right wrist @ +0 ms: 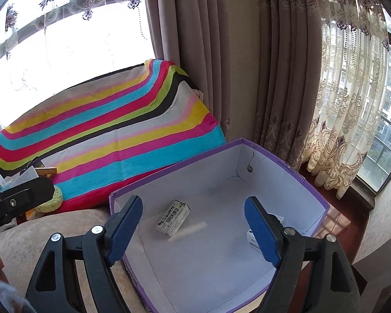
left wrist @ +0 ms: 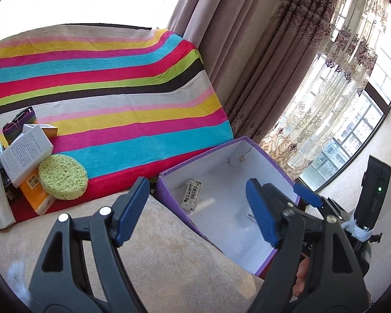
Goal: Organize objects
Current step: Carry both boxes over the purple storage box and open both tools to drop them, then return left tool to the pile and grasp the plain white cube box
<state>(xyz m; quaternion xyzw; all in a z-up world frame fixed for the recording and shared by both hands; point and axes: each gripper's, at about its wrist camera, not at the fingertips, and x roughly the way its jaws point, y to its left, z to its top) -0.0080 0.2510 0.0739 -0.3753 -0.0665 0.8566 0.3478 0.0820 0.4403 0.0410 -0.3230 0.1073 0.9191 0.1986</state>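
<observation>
The blue-padded fingers of the left gripper (left wrist: pixel 195 208) and right gripper (right wrist: pixel 193 228) are spread and hold nothing, poised over the purple-rimmed white cardboard box (right wrist: pixel 294 172), where a small barcoded white carton (right wrist: pixel 173 217) lies on the floor.

A: White carton (right wrist: pixel 252 237) in the purple box (right wrist: pixel 286 167), right side – mostly hidden behind right gripper (right wrist: pixel 195 230) finger; label unreadable.

B: Far-left pile of boxes (left wrist: pixel 23 154) cut by frame edge. Small barcoded box (left wrist: pixel 192 198): print too small. Pale streak (right wrist: pixel 189 230) beside it – blurred, unidentifiable.
</observation>
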